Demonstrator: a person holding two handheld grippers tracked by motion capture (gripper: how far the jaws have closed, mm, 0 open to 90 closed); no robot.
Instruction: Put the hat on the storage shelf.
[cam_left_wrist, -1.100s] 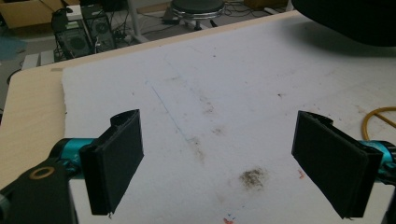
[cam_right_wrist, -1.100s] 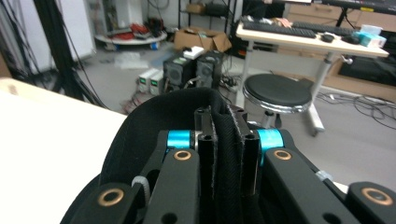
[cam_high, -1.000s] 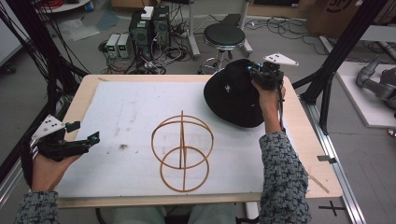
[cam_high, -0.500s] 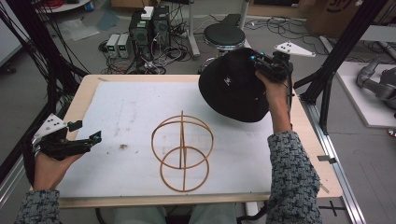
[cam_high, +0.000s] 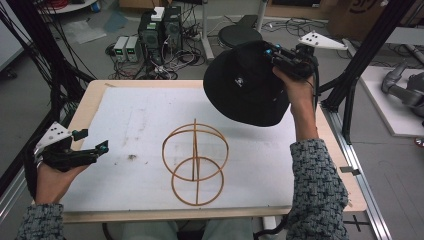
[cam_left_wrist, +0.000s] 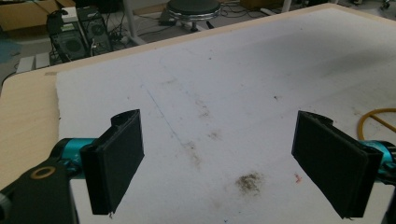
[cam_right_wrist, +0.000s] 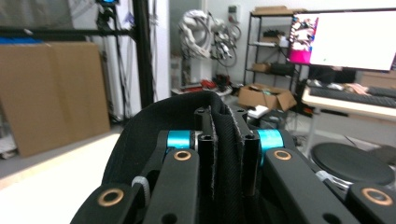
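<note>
Nearest to me, the left claw (cam_high: 92, 150) rested at eight o'clock on the bench (cam_high: 90, 92), its jaws wide apart with nothing between them. In the middle stood the wooden ring stand (cam_high: 195, 162), upright on the white mat (cam_high: 140, 115). Farther off, at two o'clock, the right claw (cam_high: 272, 56) was clamped on the brim of the black hat (cam_high: 245, 85), held in the air above the bench. I judged the hat should come straight over the stand's top ring, crown up, and be lowered slowly and released only once seated.

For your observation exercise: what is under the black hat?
The hat hangs in the right claw, clamped on its brim. Below it lies the white mat; the part it covers is hidden. The wooden frame stands nearer, uncovered.
</note>
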